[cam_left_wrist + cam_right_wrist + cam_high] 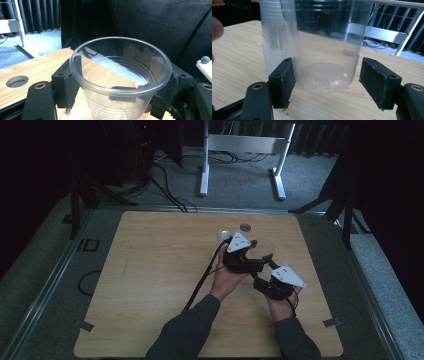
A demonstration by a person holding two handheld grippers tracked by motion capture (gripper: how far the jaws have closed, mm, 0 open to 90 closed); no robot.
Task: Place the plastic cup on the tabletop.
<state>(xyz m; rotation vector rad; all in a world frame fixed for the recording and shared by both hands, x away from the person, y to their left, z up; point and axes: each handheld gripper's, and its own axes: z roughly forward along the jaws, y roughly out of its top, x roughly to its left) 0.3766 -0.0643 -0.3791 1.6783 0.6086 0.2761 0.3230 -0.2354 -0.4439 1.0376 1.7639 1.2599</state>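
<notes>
Clear ribbed plastic cup (120,82) (round rim) on woodgrain table (150,270).

We see a clear, colourless plastic cup (120,82) with faint ribbed rings round its wall, and beside it in the right gripper view a cloudier, whitish stack of cups (273,42) with the same ribbing. Both the left gripper (120,87) and the right gripper (327,85) have matt black jaws, each topped in the high view by a pale grey plate. The table (150,270) is light wood with a fine grain, set against grey carpet (240,175) and black curtains (155,27).
</notes>
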